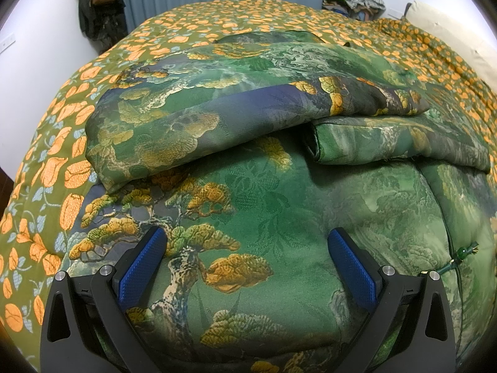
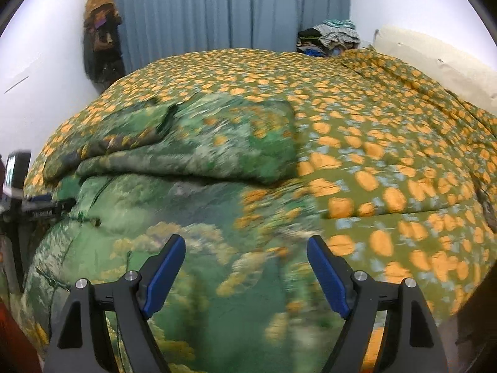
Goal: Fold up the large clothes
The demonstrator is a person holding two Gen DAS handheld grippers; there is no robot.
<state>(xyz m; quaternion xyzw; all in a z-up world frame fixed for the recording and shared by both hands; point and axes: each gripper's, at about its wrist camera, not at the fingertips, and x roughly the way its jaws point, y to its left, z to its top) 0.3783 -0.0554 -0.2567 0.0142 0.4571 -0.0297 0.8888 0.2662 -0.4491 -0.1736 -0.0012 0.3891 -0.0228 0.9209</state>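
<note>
Left wrist view: the green brocade garment (image 1: pixel 264 186) is seen laid on the bed (image 1: pixel 46 161), sleeves folded across its chest, while the left claw (image 1: pixel 247 248) and right claw (image 2: pixel 245 248) are held wide apart and empty above it, presumably for regrasping.

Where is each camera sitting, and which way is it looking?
Left wrist view: sits on the left tool, looking forward and down over the green garment, whose sleeves are folded across it; only the tool's open blue fingers show.
Right wrist view: sits on the right tool, looking down over the garment's right part and the orange-flowered bedspread; its open fingers show, and the other tool pokes in at the left edge.
Both share: garment, bedspread, blue curtain, clothes pile.
</note>
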